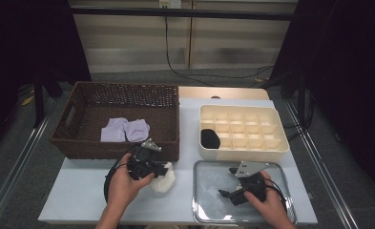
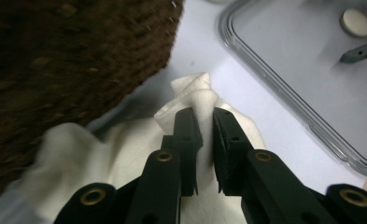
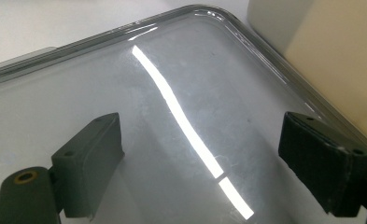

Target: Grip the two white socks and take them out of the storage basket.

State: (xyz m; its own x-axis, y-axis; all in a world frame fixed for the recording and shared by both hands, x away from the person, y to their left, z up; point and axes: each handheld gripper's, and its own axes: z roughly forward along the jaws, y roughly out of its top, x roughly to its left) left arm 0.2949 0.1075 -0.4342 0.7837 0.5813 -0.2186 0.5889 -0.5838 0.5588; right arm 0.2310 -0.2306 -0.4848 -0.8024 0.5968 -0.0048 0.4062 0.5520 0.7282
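Observation:
A white cloth (image 1: pixel 163 182) lies bunched on the white table just in front of the brown wicker basket (image 1: pixel 104 150). My left gripper (image 1: pixel 166 168) is shut on a raised fold of this cloth (image 2: pixel 196 91); in the left gripper view (image 2: pixel 208 116) the two jaws pinch the fold between them, with the basket wall (image 2: pixel 55 56) close on the left. My right gripper (image 1: pixel 227 181) hovers low over the shiny metal tray (image 1: pixel 197 200). Its jaws stand wide open (image 3: pixel 200 135) with nothing between them, above the bare tray floor (image 3: pixel 172 70).
Two lilac cloths (image 1: pixel 125 130) lie inside the basket. A cream compartment box (image 1: pixel 252 125) stands behind the tray, with a black bundle (image 1: pixel 210 138) in its near-left cell. Its wall (image 3: pixel 321 46) is close to my right gripper. The table's front edge is near both hands.

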